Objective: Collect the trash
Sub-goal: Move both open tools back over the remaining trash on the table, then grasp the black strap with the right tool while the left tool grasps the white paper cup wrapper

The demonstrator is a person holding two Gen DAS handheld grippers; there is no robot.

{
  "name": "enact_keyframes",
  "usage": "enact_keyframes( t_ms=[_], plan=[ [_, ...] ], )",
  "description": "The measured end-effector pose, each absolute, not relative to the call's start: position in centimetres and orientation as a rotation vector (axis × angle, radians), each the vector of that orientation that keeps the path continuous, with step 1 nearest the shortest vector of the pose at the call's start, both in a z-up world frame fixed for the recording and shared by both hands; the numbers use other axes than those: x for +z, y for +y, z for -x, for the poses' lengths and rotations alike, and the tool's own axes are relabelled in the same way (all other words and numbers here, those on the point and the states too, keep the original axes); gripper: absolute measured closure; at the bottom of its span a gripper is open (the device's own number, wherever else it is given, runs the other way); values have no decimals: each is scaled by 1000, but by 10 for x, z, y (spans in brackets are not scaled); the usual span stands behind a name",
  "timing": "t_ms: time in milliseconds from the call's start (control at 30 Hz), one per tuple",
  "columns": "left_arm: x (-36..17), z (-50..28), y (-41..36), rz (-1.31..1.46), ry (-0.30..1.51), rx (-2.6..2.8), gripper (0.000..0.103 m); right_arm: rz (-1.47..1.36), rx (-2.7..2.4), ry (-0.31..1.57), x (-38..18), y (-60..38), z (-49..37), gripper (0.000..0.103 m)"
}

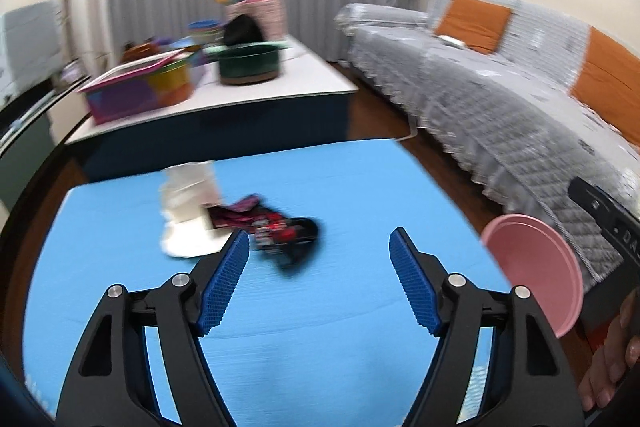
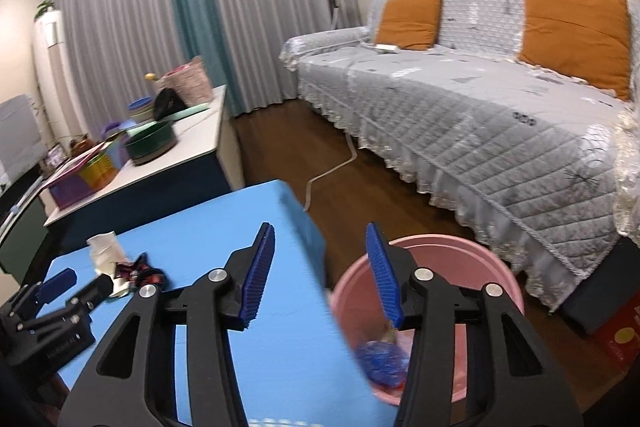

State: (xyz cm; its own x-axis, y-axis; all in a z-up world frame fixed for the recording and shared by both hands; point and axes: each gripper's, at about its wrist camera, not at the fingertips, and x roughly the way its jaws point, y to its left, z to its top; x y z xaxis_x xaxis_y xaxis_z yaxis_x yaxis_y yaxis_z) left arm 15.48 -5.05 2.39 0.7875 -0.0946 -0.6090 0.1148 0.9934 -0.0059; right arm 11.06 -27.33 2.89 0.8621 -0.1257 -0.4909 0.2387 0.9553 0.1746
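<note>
My left gripper (image 1: 318,241) has its jaws spread wide, nothing between them, over the blue desk (image 1: 340,187). Just beyond lie a dark red wrapper (image 1: 280,231) and a white crumpled bag (image 1: 188,215). My right gripper (image 2: 320,255) stands half open and empty above the pink bin (image 2: 492,267) beside the desk, blue trash (image 2: 380,359) inside.

Living room with grey curtains (image 2: 132,39) and a covered sofa (image 2: 460,115).
Cream walls, dark wood floor (image 2: 320,155), orange cushions (image 2: 410,21), a teal curtain panel (image 2: 192,7), and a cluttered white-topped cabinet (image 2: 188,143).
</note>
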Motion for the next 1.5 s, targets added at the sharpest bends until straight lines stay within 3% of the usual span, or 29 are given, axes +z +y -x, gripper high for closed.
enact_keyframes(
  t_ms=[267,1000,1200,1500],
  plan=[
    [18,-170,14,39,703,24,34,-192,-91,529,16,-219,-137,59],
    [-26,-214,94,145,729,139,34,-150,112,663,-29,-125,-205,58],
    [-42,-237,107,179,722,117,34,-189,154,743,-52,-109,-230,49],
    [-67,-282,112,187,786,99,34,-221,184,832,-76,-93,-250,42]
  ],
)
